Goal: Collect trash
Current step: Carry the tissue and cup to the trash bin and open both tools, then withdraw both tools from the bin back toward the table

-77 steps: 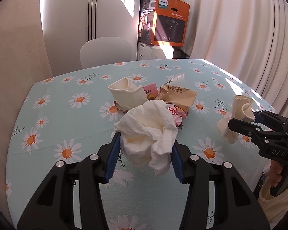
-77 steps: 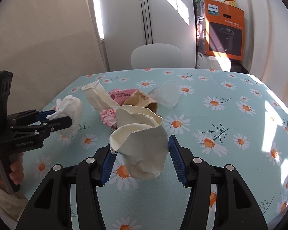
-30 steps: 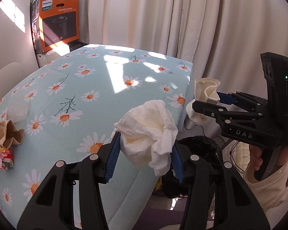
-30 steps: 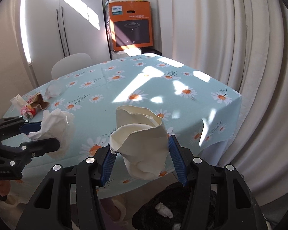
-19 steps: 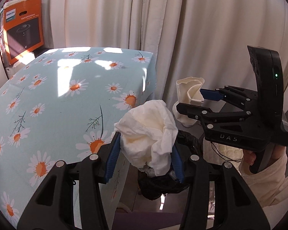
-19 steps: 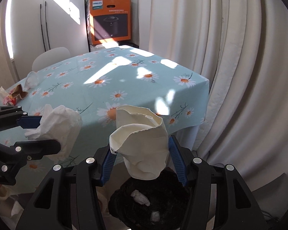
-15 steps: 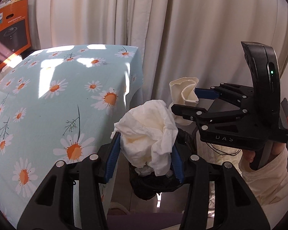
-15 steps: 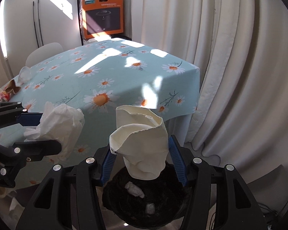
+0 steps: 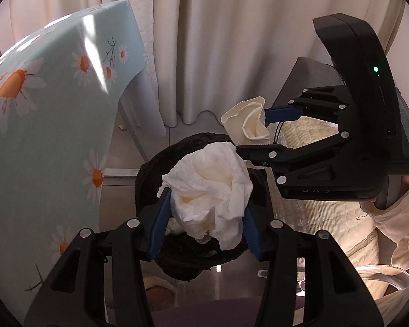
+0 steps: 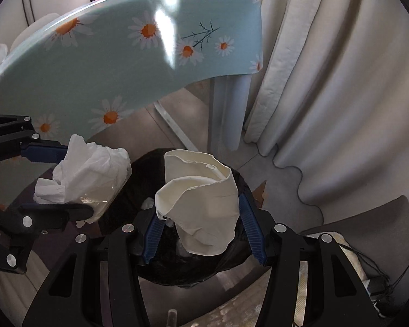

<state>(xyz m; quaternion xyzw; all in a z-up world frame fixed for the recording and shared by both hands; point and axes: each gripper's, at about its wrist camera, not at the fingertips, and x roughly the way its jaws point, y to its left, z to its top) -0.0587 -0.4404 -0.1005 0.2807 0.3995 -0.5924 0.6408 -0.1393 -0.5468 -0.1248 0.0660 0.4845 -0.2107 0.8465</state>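
Left gripper [image 9: 204,215] clamps a tissue wad [image 9: 208,190], right gripper [image 10: 201,229] a crushed cup [image 10: 199,204] — both over the bin's rim [image 9: 150,163].

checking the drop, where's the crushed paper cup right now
In the right wrist view the crushed paper cup sits low and central, clamped in the right gripper above the black-lined trash bin, with the crumpled tissue to its left.

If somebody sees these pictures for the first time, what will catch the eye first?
Probably the two pale pieces of trash: the left gripper holds a crumpled white tissue, the right gripper a crushed cream paper cup. Both hang over a black-lined trash bin on the floor, beside the daisy-print tablecloth.
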